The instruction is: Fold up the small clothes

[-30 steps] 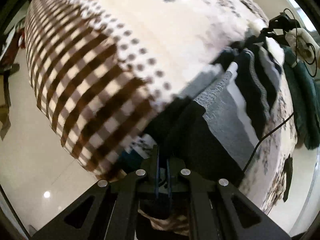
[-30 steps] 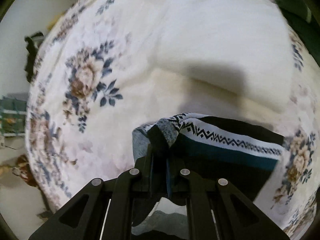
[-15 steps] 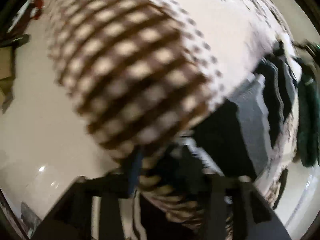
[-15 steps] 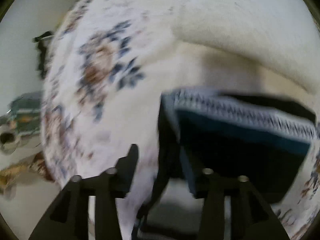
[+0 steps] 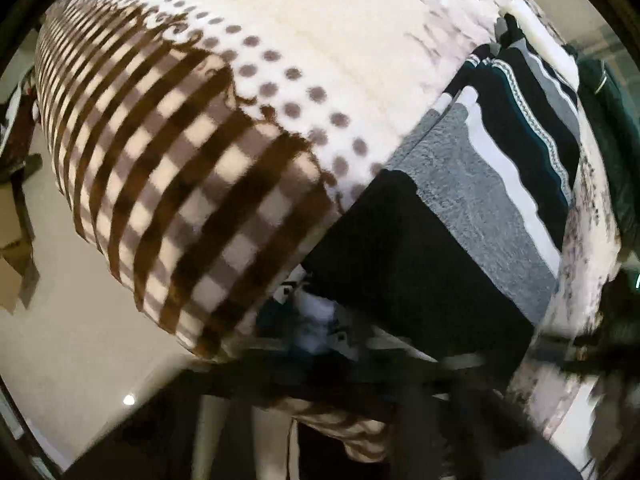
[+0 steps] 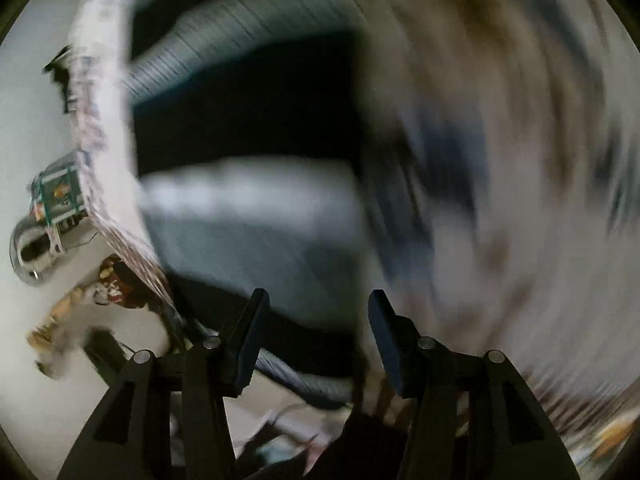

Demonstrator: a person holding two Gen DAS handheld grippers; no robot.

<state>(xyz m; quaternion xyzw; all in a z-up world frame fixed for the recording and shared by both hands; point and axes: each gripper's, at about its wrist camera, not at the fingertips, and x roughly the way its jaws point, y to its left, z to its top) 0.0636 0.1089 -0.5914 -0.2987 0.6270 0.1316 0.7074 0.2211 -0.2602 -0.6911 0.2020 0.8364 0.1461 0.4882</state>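
Observation:
A striped sweater (image 5: pixel 460 208) in black, grey, white and teal lies folded flat on the bed's blanket (image 5: pixel 200 140), with its near black edge at the bed's rim. My left gripper (image 5: pixel 320 372) is a dark motion smear just below that edge. It reads as shut, and the blur hides whether cloth is pinched. In the right wrist view the sweater (image 6: pixel 248 208) is a blurred set of grey, white and black bands. My right gripper (image 6: pixel 316 320) hangs over it with its fingers (image 6: pixel 256 320) spread apart and nothing clamped between them.
Pale floor (image 5: pixel 60 320) lies left of the bed, with a cardboard box (image 5: pixel 12 240) at the edge. A dark green garment (image 5: pixel 608 140) hangs at the far right. Beside the bed in the right wrist view are a metal pot (image 6: pixel 28 256) and a green box (image 6: pixel 60 192).
My right gripper let go of the sweater's patterned edge, opened and swept quickly across the bed. My left gripper opened, then shut again near the sweater's front edge.

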